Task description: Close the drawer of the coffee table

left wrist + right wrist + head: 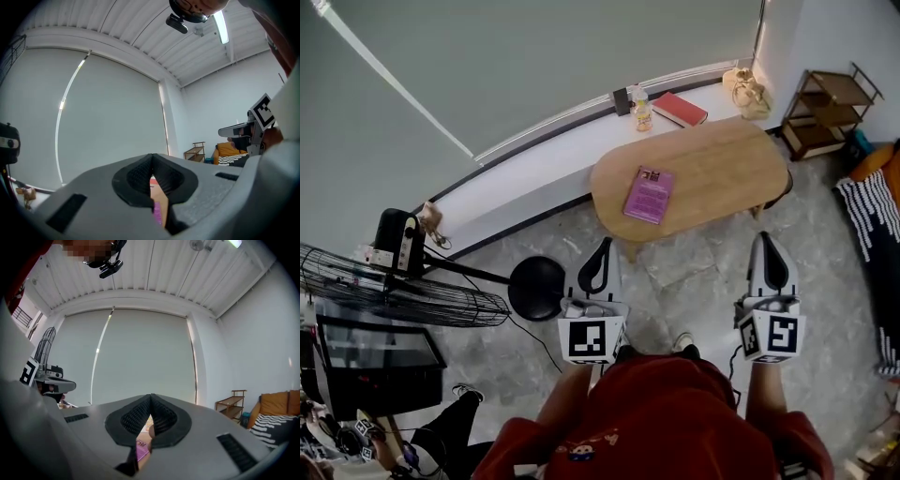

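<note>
At the near-left edge of the worktop (722,169), the left claw (602,248) is closed on nothing and points level toward it. The oval's long axis runs across the view, with a purple book (649,194) on top. No drawer shows; it probably faces the person. Near the near-right edge, the right claw (766,242) is also closed and empty, about equally near.

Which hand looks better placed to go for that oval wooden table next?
Left, probably: the left tool points at the oval wooden table's near edge, closer than the right tool. No drawer shows clearly.
</note>
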`<state>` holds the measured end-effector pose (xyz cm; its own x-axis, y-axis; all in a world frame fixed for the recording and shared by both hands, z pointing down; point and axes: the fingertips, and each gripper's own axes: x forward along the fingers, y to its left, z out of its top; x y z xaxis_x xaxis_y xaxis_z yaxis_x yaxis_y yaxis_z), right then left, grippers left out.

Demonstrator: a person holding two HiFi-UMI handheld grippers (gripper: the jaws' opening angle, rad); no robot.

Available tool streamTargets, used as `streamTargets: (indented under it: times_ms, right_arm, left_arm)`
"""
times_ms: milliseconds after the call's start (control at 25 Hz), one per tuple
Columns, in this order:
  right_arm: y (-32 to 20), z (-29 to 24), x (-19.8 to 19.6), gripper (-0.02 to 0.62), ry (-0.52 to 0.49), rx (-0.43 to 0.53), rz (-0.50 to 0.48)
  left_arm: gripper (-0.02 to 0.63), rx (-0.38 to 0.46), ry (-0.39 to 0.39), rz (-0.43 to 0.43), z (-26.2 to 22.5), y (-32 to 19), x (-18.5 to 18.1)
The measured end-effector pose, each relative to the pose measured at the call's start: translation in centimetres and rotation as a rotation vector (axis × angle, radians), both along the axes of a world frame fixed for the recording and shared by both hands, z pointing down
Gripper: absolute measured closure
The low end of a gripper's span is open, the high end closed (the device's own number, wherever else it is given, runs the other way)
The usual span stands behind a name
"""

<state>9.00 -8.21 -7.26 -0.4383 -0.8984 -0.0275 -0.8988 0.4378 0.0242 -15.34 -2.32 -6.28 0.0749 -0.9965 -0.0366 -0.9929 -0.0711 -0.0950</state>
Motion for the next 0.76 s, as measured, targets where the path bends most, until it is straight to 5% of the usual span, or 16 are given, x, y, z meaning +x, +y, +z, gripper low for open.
streamTargets:
  times_ms: [760]
  right_arm:
    - [0.1,1.1,1.3,0.598,0.013,-0.023,0.025]
  left_arm:
    - [0.600,-0.007,0.003,-0.013,0.3,0.4,0.7]
